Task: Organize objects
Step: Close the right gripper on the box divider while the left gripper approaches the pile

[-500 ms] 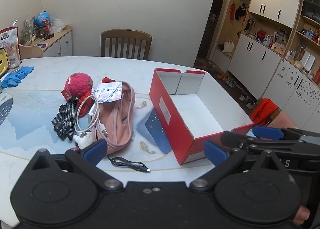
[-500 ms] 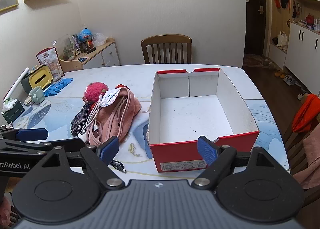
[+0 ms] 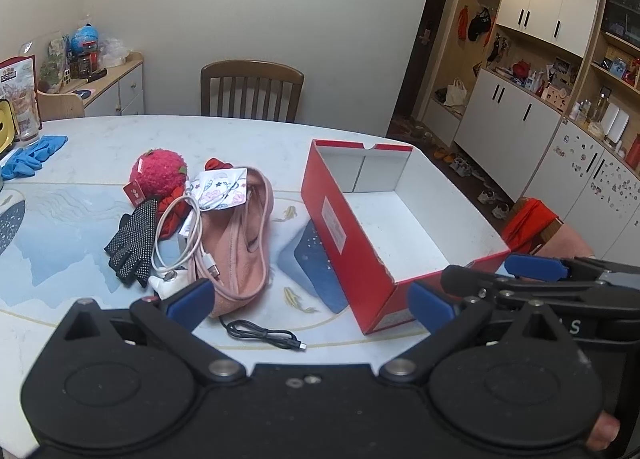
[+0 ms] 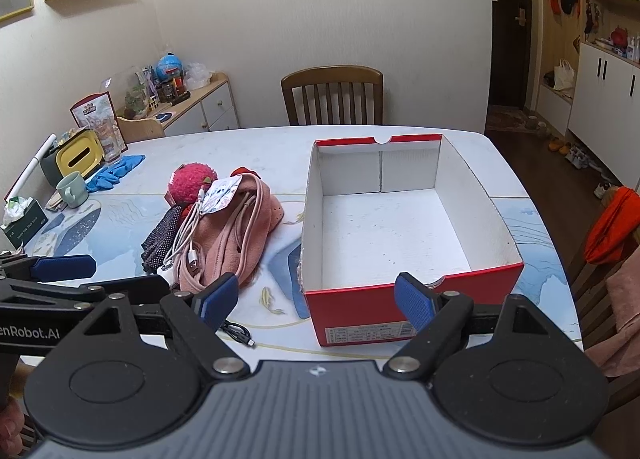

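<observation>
The right gripper [image 4: 316, 297] hangs above the table [image 4: 260, 151] edge, jaws spread wide, holding nothing. Ahead stands a red shoebox [image 4: 400, 215] (white inside, nothing in it). Left of it lie a pink hat [image 4: 244, 235], white cable [image 4: 188, 235], dotted glove [image 4: 162, 237] and pink plush ball [image 4: 192, 181]; a black cable [image 4: 238, 331] lies nearer.

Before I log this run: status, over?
Left gripper open, empty. Right gripper open, empty. Red cardboard shoebox empty; pink fabric pouch and black dotted glove piled beside it. Black coiled cable loose on table.
</observation>
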